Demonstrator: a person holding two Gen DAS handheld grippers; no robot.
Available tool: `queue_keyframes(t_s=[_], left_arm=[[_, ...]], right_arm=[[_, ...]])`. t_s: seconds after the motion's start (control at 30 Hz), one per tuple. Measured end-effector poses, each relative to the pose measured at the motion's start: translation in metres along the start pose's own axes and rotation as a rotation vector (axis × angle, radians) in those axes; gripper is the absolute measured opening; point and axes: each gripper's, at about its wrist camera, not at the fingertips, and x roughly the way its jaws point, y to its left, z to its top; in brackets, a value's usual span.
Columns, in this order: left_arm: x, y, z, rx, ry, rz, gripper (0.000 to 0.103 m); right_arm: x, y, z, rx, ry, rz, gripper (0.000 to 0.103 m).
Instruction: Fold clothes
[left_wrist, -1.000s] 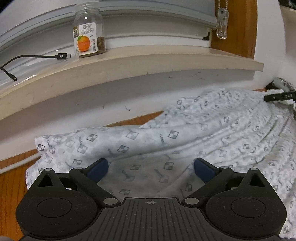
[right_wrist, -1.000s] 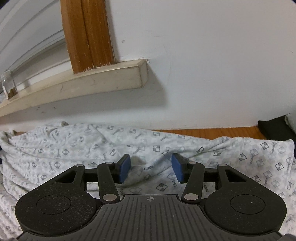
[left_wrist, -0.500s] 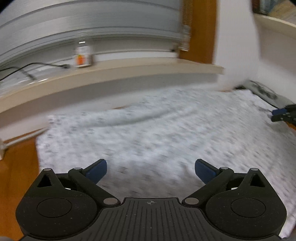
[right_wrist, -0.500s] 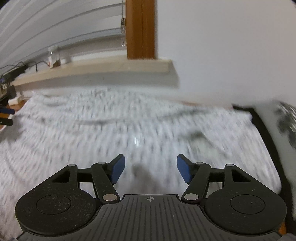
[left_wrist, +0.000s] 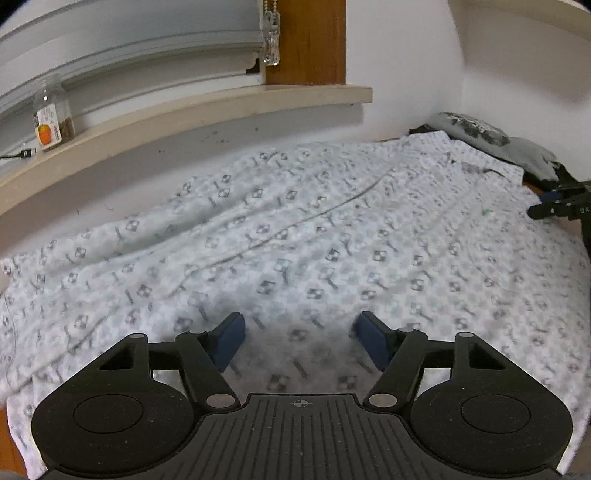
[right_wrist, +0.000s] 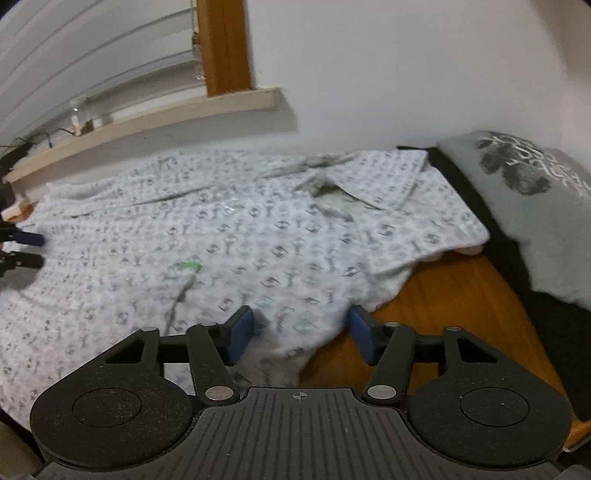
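A white garment with a grey checked print (left_wrist: 332, 229) lies spread flat on a wooden table. My left gripper (left_wrist: 301, 339) hovers over its near part. The jaws are closing, with cloth beneath them and nothing pressed between the blue pads (left_wrist: 229, 339). My right gripper (right_wrist: 302, 336) hangs over the garment's (right_wrist: 258, 229) near right edge, where the hem bunches up between the closing jaws; the pads (right_wrist: 362, 339) stand apart from it. Each gripper shows in the other's view: the right gripper (left_wrist: 557, 206) at the right edge, the left gripper (right_wrist: 22, 251) at the left edge.
A grey cushion with a dark print (right_wrist: 524, 192) lies on dark fabric to the right of the garment. Bare wooden tabletop (right_wrist: 450, 295) shows between them. A window sill (left_wrist: 184, 114) juts out behind, with a jar (left_wrist: 51, 118) on it and a blind cord (left_wrist: 271, 55) above.
Both grippers have drawn back from the garment's far edge by the wall to its near side, so the whole garment now shows. The left jaws have narrowed; the right jaws widened, then narrowed.
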Motion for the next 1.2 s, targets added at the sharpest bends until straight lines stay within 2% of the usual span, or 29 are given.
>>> queue_keyframes(t_s=[0.03,0.07,0.13,0.2,0.27,0.4,0.53,0.7,0.9,1.1,1.17,1.2], left_arm=[[0.003,0.003,0.001,0.003,-0.005,0.004,0.072],[0.005,0.007,0.002,0.004,-0.011,0.012,0.072],[0.01,0.018,0.005,-0.014,-0.019,0.029,0.072],[0.016,0.025,0.009,-0.02,-0.022,0.041,0.072],[0.022,0.029,0.013,-0.018,-0.025,0.059,0.072],[0.022,0.038,0.016,-0.034,-0.022,0.054,0.075],[0.02,0.04,0.015,-0.037,-0.022,0.048,0.075],[0.02,0.04,0.016,-0.036,-0.021,0.047,0.075],[0.02,0.039,0.016,-0.036,-0.02,0.049,0.075],[0.02,0.038,0.015,-0.036,-0.02,0.049,0.075],[0.021,0.038,0.015,-0.037,-0.02,0.05,0.076],[0.021,0.038,0.015,-0.037,-0.02,0.049,0.076]], right_arm=[[0.003,0.002,0.002,-0.006,-0.002,0.023,0.023],[0.006,0.005,0.005,-0.02,-0.012,0.019,0.018],[0.014,0.012,0.011,-0.051,-0.033,0.006,0.011],[0.025,0.016,0.02,-0.065,-0.048,-0.016,0.01],[0.035,0.019,0.028,-0.077,-0.062,-0.039,0.01],[0.049,0.02,0.038,-0.092,-0.032,-0.056,0.013],[0.025,0.013,0.031,-0.068,-0.034,-0.065,0.037],[-0.034,0.008,-0.004,-0.057,-0.044,-0.051,0.051],[-0.085,0.006,-0.05,-0.058,-0.033,-0.028,0.051],[-0.081,0.003,-0.062,-0.034,-0.033,-0.03,0.049],[-0.079,0.004,-0.063,-0.032,-0.043,-0.009,0.038],[-0.078,0.005,-0.063,-0.036,-0.05,0.007,0.023]])
